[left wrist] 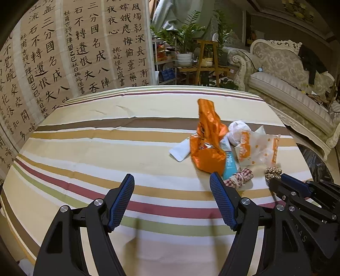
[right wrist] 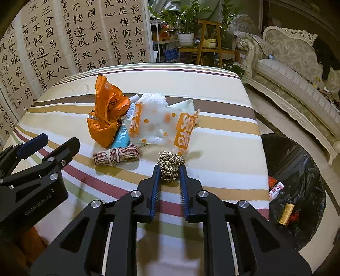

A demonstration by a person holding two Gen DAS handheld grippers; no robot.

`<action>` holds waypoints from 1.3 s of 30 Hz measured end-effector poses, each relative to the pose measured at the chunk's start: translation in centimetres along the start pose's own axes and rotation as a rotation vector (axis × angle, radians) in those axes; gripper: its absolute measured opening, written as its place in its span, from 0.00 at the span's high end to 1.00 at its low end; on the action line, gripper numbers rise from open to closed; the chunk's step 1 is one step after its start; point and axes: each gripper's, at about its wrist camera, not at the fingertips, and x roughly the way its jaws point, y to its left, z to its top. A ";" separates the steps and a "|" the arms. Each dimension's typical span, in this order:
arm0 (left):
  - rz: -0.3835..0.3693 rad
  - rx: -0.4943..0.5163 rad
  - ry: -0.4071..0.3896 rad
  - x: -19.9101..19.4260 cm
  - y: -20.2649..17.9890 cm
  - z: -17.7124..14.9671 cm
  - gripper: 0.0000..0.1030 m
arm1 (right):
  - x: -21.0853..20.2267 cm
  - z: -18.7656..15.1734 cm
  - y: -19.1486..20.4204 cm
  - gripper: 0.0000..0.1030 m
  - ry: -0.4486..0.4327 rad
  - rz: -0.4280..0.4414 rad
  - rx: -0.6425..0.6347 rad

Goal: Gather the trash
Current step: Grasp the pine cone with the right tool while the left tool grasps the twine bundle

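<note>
While the left gripper (left wrist: 172, 201) is idling wide apart, the right fingers (right wrist: 184, 186) are clamping the scourer (right wrist: 170, 163) (bin (right wrist: 297, 169) lying rightward).

Home living room: ornate sofa (right wrist: 297, 70), potted plants (right wrist: 184, 19), calligraphy wall (left wrist: 63, 53).

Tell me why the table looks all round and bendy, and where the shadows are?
Left wrist view: the fisheye lens bows the striped table into a dome, with dark corners; soft claw shadows fall near the bottom. Right wrist view: same bending; the scrubber and ribbon cast soft shadows, all fairly sharp.
</note>
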 end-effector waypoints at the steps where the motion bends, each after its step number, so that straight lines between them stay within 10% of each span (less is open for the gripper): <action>1: -0.004 0.004 0.000 0.0 -0.2 0.0 0.31 | -0.1 -0.1 -0.1 0.84 -0.001 0.000 0.003; 16: -0.095 0.121 0.061 1.8 -4.4 0.3 0.31 | -1.7 -1.6 -4.0 0.84 -0.016 -0.013 0.080; 23: -0.141 0.163 0.103 2.4 -5.5 -0.1 0.64 | -1.8 -1.8 -5.2 0.84 -0.022 -0.007 0.107; 39: -0.152 0.150 0.085 1.2 -6.6 -0.7 0.73 | -2.3 -2.4 -6.0 0.84 -0.035 0.001 0.123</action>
